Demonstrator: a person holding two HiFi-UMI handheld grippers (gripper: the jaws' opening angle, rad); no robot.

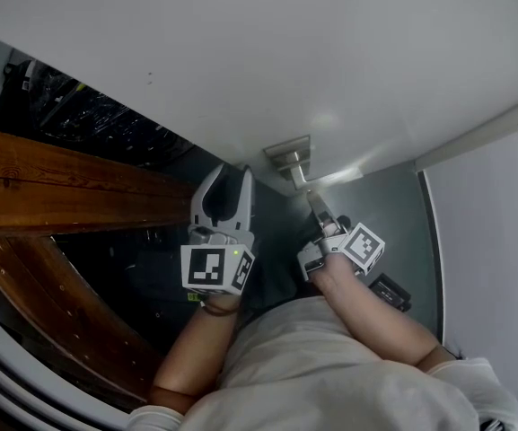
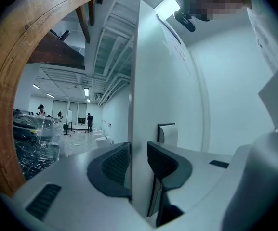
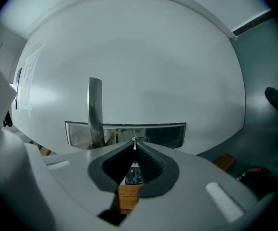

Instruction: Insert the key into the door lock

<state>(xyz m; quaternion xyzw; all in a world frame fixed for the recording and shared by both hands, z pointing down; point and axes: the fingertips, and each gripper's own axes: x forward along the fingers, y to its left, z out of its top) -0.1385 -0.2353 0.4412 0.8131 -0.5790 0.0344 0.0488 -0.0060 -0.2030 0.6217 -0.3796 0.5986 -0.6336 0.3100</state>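
The white door [image 1: 285,52] fills the top of the head view, with its metal lock plate [image 1: 287,155] and lever handle [image 1: 296,176] near its edge. My right gripper [image 1: 317,205] is shut on a small metal key [image 3: 137,141]. The key's tip sticks out of the jaws right in front of the lock plate [image 3: 163,134], beside the lever handle [image 3: 95,112]. I cannot tell whether key and plate touch. My left gripper [image 1: 232,180] is closed on the door's free edge [image 2: 141,129], one pad [image 2: 114,163] on either face.
A wooden beam [image 1: 61,187] and a curved wooden frame [image 2: 8,81] stand to the left of the door. A white wall [image 1: 501,241] rises at the right, above grey floor [image 1: 384,205] with a dark object [image 1: 390,292]. Beyond the door lies a large hall with distant people [image 2: 89,121].
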